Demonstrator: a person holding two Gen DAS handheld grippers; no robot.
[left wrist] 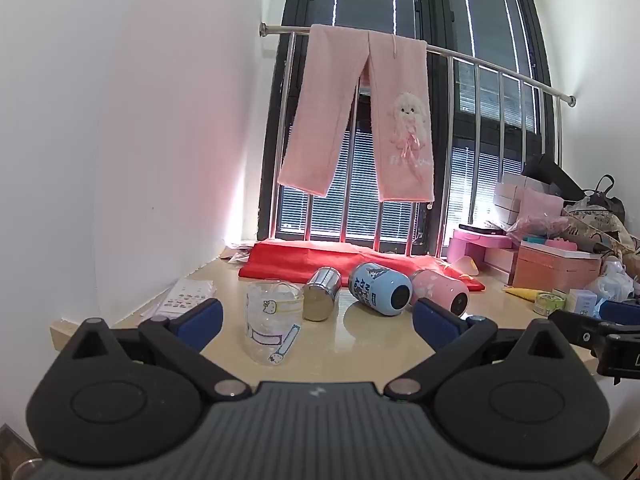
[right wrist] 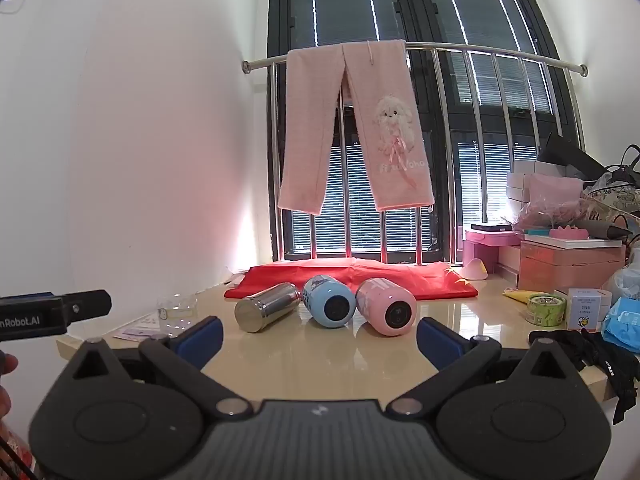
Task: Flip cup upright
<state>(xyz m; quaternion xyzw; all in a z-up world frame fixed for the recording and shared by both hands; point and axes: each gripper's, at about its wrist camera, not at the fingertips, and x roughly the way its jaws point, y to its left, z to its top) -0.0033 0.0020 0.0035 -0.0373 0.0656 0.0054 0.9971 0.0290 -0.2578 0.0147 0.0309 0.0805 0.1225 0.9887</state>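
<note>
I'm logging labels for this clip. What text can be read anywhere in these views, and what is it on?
"nRobot.AI", cut off at the frame edge: on the left gripper, seen from the right wrist view.
"fi xu yoho", uncertain: on the pink trousers hung over the rail.
Blue cup: large letters, not readable.
Clear cup: stickers, no legible words.
White box and green tape roll: print too small.

Clear plastic cup point(left wrist: 273, 322) with cartoon stickers stands upright near the bench's left edge. Three cups lie on their sides in a row, bases toward the cameras: steel cup point(right wrist: 266, 312) (leftmost), blue cup point(right wrist: 329, 306) in the middle, pink cup point(right wrist: 386, 312) rightmost. Blue and pink look touching.
</note>
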